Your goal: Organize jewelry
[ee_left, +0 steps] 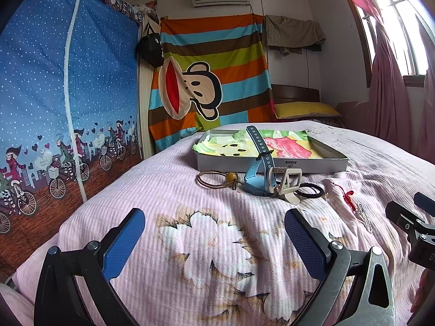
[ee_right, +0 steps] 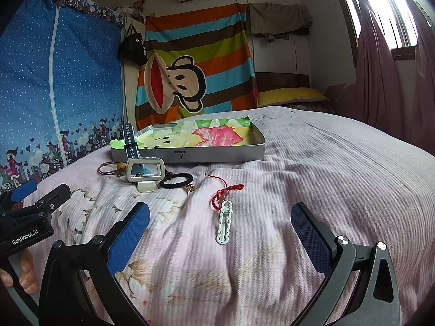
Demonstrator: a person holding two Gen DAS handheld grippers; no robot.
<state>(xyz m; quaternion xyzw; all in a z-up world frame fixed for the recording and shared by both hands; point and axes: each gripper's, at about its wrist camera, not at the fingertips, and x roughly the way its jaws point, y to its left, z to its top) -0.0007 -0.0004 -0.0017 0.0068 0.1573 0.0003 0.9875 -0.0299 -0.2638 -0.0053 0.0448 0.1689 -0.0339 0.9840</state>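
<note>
Left wrist view —
Left gripper (ee_left: pixel 214 233): jaws spread wide, holding nothing, poised low over the pink bedspread (ee_left: pixel 168 190), seemingly lined up with the pile ahead.
Tray (ee_left: pixel 272 161): a shallow grey box lined with bright floral cloth sits further up the bed, open side up, likely the place where the pieces are meant to go; nothing lies inside it yet except the end of a strap.
Blue watch (ee_left: pixel 257 178): propped against the tray's front wall, its strap leaning up over the rim.
White buckle (ee_left: pixel 286 178): stands just beside the watch, touching it.
Brown hair tie (ee_left: pixel 214 179): with an amber bead, loose on the bedspread left of the watch.
Black hair tie (ee_left: pixel 312 190): flat on the bed right of the buckle.
Right gripper (ee_left: pixel 407 217): edges in from the right margin, near the red cord.

Right wrist view —
Right gripper (ee_right: pixel 220 233): jaws apart and empty, straddling the nearest piece, which suggests that piece is first in line.
White clasp (ee_right: pixel 224 226): lies lengthwise between the open fingers, not touched by them.
Red cord (ee_right: pixel 223 194): knotted, touching the clasp's far end.
Gold charm (ee_right: pixel 189 188): small, by the black tie; detail too fine to read.
Progress: judged barely begun, all jewelry still outside the tray.
</note>
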